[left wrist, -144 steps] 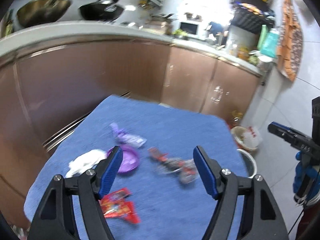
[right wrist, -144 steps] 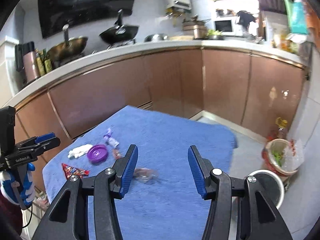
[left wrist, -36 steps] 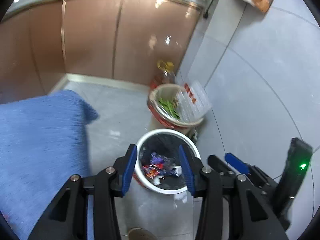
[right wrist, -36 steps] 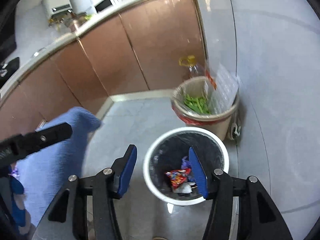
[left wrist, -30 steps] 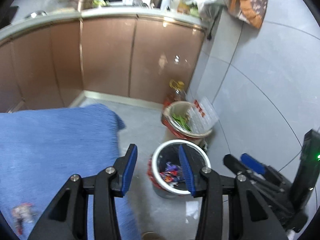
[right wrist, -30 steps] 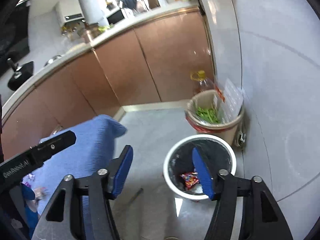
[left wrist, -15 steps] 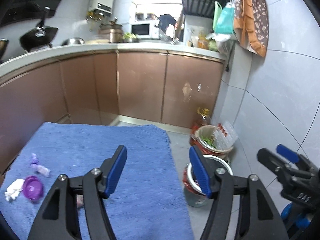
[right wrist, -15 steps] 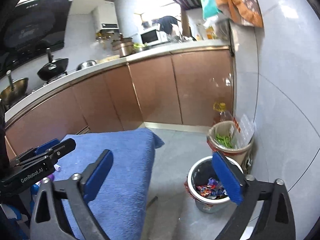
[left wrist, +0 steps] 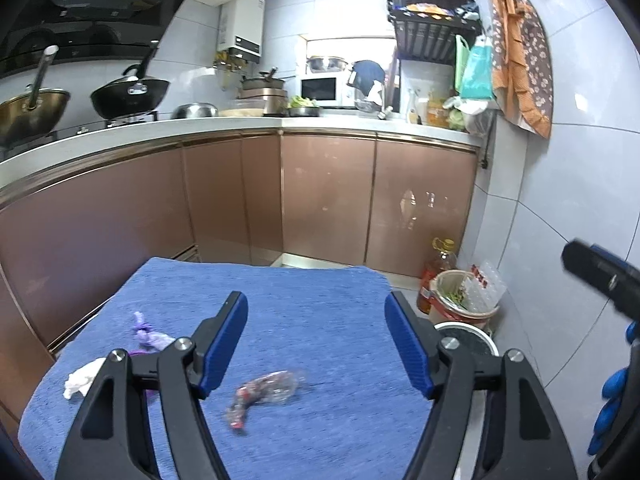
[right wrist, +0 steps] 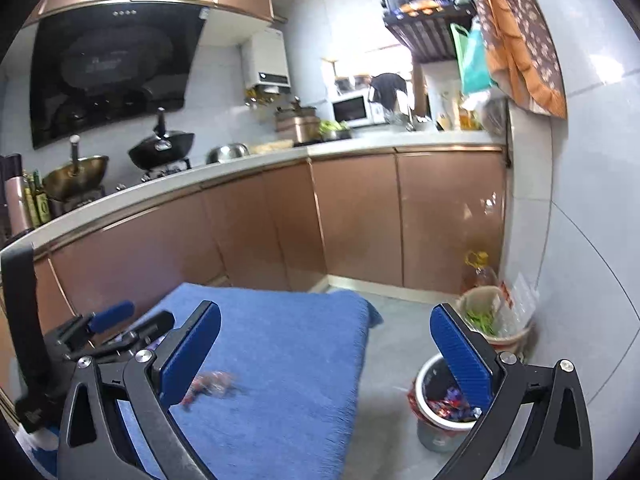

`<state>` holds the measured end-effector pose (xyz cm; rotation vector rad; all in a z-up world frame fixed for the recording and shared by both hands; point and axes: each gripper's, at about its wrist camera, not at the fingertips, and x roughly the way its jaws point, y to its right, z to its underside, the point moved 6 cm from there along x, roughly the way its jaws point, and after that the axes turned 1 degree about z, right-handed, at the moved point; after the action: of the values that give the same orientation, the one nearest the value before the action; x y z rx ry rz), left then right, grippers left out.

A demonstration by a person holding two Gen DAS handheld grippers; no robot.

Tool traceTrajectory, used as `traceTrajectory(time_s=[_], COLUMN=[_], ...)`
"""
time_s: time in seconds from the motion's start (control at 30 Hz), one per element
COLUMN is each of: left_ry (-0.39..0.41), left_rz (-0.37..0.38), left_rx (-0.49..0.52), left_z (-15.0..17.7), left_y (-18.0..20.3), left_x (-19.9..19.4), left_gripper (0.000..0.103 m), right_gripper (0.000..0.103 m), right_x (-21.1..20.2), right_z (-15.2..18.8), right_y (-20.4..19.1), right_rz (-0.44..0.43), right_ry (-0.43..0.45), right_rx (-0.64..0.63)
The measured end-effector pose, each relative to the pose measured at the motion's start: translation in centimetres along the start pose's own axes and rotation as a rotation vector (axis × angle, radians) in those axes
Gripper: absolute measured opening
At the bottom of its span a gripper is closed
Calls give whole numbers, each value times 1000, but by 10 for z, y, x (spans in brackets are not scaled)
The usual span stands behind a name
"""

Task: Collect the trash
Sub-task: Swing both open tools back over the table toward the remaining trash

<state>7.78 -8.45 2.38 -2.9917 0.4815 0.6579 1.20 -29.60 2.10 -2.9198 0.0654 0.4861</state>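
A blue cloth (left wrist: 312, 312) covers the table. On it lie a clear crumpled wrapper with red print (left wrist: 262, 394), a purple wrapper (left wrist: 150, 336), a white tissue (left wrist: 82, 376) and a purple lid, mostly hidden behind my left finger. My left gripper (left wrist: 316, 344) is open and empty above the cloth, the clear wrapper just below it. My right gripper (right wrist: 324, 356) is wide open and empty over the cloth's right part. The clear wrapper (right wrist: 210, 386) lies near its left finger. A white bin (right wrist: 440, 412) with wrappers inside stands on the floor to the right.
A second bin (right wrist: 494, 320) with green scraps stands behind the white one, next to an oil bottle (right wrist: 478, 274). Brown cabinets (left wrist: 328, 200) run along the back under a worktop with woks. The tiled wall (left wrist: 560, 220) is to the right.
Both grippers have swung from over the white bin back to the blue cloth and have opened wider. The trash on the cloth has come back into view.
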Motion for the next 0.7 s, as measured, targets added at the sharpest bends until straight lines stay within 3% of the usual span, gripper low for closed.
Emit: traceTrajectory(time_s=[0.13,0.37,0.53,0.7], left_ry=[-18,-95,-130,-217], left_rz=[-6,-19,-103,-204], left_rx=[-35,-85,-125,-153], left_z=[13,46,64,88], left_y=[-27,-88,-165,-258], left_x=[-7,0,9,24], left_gripper=[70,70,70,70], right_gripper=[103,103,103,99], right_x=[2,31,68,111], right_z=[-3,19,48,85], right_y=[-19,-52,-76,-103], right_rz=[-27,-69,-138,-210], right_ry=[-4,-126,-259,-409], right_rx=[-17,-21,13,28])
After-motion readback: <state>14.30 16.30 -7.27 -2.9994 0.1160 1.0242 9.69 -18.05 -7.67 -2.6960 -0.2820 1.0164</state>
